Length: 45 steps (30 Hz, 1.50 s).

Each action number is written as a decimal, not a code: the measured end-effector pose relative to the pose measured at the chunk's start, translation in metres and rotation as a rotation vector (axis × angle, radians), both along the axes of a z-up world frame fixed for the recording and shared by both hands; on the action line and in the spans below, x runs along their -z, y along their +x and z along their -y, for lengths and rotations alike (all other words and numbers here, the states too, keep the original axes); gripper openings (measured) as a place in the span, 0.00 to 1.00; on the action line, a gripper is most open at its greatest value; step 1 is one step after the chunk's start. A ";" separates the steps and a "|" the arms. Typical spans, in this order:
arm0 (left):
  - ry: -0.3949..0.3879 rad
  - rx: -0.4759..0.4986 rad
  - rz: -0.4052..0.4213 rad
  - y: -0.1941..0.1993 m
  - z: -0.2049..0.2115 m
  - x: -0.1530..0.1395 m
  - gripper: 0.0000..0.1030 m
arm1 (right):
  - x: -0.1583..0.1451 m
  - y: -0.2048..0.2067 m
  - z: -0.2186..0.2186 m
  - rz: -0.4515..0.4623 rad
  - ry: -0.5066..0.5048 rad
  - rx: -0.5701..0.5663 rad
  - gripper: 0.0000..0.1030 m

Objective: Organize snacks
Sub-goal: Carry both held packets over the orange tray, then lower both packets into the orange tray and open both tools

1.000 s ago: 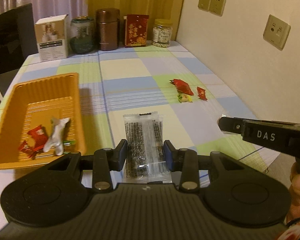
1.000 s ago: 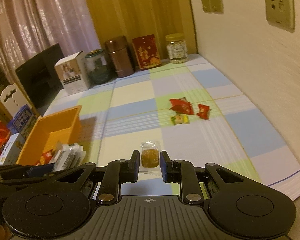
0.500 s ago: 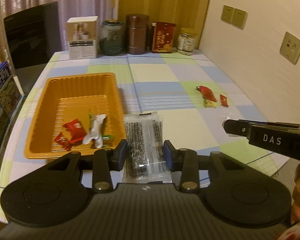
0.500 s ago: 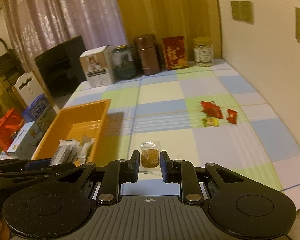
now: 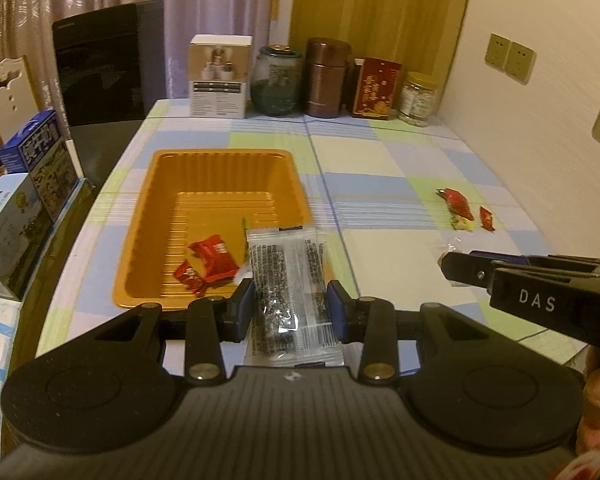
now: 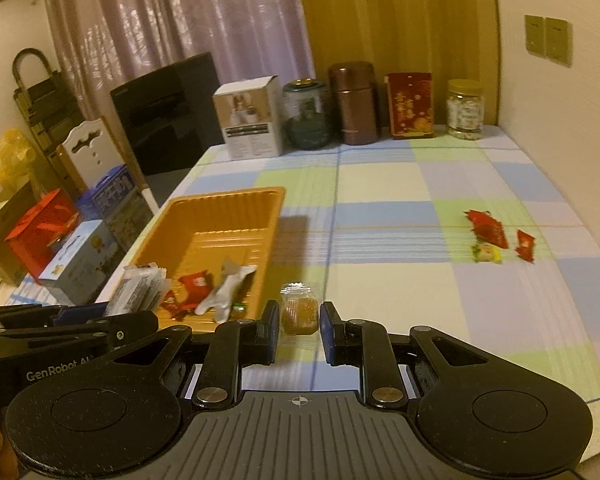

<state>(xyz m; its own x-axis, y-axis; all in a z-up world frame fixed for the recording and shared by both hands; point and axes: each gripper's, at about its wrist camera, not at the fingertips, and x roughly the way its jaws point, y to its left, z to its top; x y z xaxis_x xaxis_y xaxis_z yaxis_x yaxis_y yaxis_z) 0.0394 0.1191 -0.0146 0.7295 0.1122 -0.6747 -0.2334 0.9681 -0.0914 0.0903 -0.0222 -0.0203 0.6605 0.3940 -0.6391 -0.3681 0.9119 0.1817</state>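
My left gripper [image 5: 290, 306] is shut on a clear packet of dark seeds [image 5: 288, 280], held over the near right corner of the orange tray [image 5: 220, 160]. Red wrapped snacks [image 5: 212, 260] lie inside the tray. My right gripper [image 6: 299, 328] is shut on a small clear-wrapped brown snack [image 6: 298, 312], just right of the tray [image 6: 236, 196]. The tray there holds red packets [image 6: 194, 284] and a white wrapper [image 6: 228, 286]. Two red candies [image 6: 488, 228] and a yellow one [image 6: 486, 254] lie on the tablecloth at the right.
Along the table's far edge stand a white box [image 5: 219, 76], a glass jar [image 5: 277, 80], a brown canister [image 5: 326, 78], a red tin [image 5: 376, 88] and a small jar [image 5: 418, 98]. Boxes [image 5: 16, 232] sit off the left edge. A wall runs along the right.
Both grippers have swung left with their snacks. The tray has come from the left of the views toward the middle, and the seed packet now hangs over the tray's corner.
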 end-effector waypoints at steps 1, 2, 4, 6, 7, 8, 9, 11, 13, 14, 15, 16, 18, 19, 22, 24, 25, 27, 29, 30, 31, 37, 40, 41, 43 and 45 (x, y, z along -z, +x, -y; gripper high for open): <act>0.002 -0.008 0.001 -0.001 -0.003 0.000 0.34 | 0.000 0.001 -0.003 0.000 -0.001 -0.004 0.21; 0.006 -0.013 0.002 -0.003 -0.005 0.000 0.34 | 0.000 0.001 -0.005 0.000 0.000 -0.009 0.21; 0.012 -0.024 0.003 -0.004 -0.010 -0.001 0.34 | 0.001 0.002 -0.011 -0.001 -0.003 -0.018 0.21; 0.008 -0.033 0.003 -0.005 -0.015 -0.001 0.34 | 0.002 0.003 -0.016 -0.002 -0.004 -0.027 0.21; 0.008 -0.037 0.004 -0.005 -0.017 -0.001 0.34 | 0.002 0.004 -0.019 -0.003 -0.005 -0.031 0.21; 0.007 -0.041 0.004 -0.005 -0.019 -0.001 0.34 | 0.003 0.005 -0.021 -0.003 -0.005 -0.035 0.21; 0.006 -0.043 0.004 -0.004 -0.021 -0.001 0.34 | 0.003 0.005 -0.023 -0.004 -0.004 -0.037 0.21; 0.004 -0.047 0.003 -0.003 -0.025 0.000 0.34 | 0.003 0.007 -0.027 -0.005 -0.003 -0.044 0.21; 0.003 -0.049 0.002 -0.003 -0.027 0.000 0.34 | 0.004 0.009 -0.030 -0.007 -0.003 -0.048 0.21; 0.003 -0.049 0.001 -0.003 -0.029 0.000 0.34 | 0.004 0.010 -0.032 -0.007 -0.002 -0.050 0.21; 0.004 -0.051 0.000 -0.002 -0.030 0.001 0.34 | 0.005 0.011 -0.033 -0.008 -0.002 -0.052 0.21; 0.004 -0.051 -0.001 -0.001 -0.031 0.001 0.34 | 0.006 0.012 -0.034 -0.009 -0.002 -0.054 0.21; 0.002 -0.053 -0.005 0.000 -0.033 0.003 0.34 | 0.007 0.014 -0.037 -0.012 0.000 -0.058 0.21; 0.001 -0.054 -0.007 0.001 -0.035 0.004 0.34 | 0.007 0.016 -0.038 -0.014 0.001 -0.060 0.21; 0.000 -0.058 -0.011 0.005 -0.039 0.005 0.34 | 0.010 0.020 -0.043 -0.018 0.003 -0.069 0.21; -0.001 -0.061 -0.012 0.006 -0.043 0.006 0.34 | 0.012 0.022 -0.047 -0.020 0.003 -0.075 0.21; -0.002 -0.062 -0.012 0.007 -0.044 0.007 0.34 | 0.012 0.023 -0.049 -0.021 0.003 -0.078 0.21; -0.001 -0.067 -0.013 0.009 -0.049 0.008 0.34 | 0.014 0.026 -0.052 -0.023 0.002 -0.083 0.21; -0.002 -0.071 -0.014 0.011 -0.052 0.009 0.34 | 0.016 0.030 -0.055 -0.026 0.002 -0.089 0.21; -0.002 -0.072 -0.015 0.013 -0.055 0.010 0.34 | 0.016 0.032 -0.058 -0.027 0.002 -0.092 0.21; -0.003 -0.072 -0.016 0.015 -0.057 0.011 0.34 | 0.017 0.034 -0.060 -0.027 0.003 -0.095 0.21; -0.005 -0.072 -0.018 0.027 -0.070 0.016 0.34 | 0.021 0.050 -0.074 -0.029 0.004 -0.118 0.21; 0.002 -0.069 -0.020 0.035 -0.076 0.018 0.34 | 0.025 0.059 -0.082 -0.035 0.005 -0.128 0.21; 0.005 -0.067 -0.023 0.037 -0.078 0.019 0.34 | 0.027 0.061 -0.085 -0.037 0.005 -0.130 0.21; 0.011 -0.063 -0.030 0.043 -0.081 0.022 0.34 | 0.030 0.066 -0.089 -0.043 0.006 -0.133 0.21; 0.016 -0.061 -0.036 0.048 -0.085 0.024 0.34 | 0.035 0.071 -0.092 -0.053 0.008 -0.136 0.21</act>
<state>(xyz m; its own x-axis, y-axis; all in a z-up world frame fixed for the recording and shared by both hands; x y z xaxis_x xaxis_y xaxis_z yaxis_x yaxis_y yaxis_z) 0.0875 0.2037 -0.0384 0.6965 0.1673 -0.6978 -0.2953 0.9531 -0.0662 0.1609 0.0700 -0.0549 0.5663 0.4828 -0.6680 -0.4777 0.8527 0.2114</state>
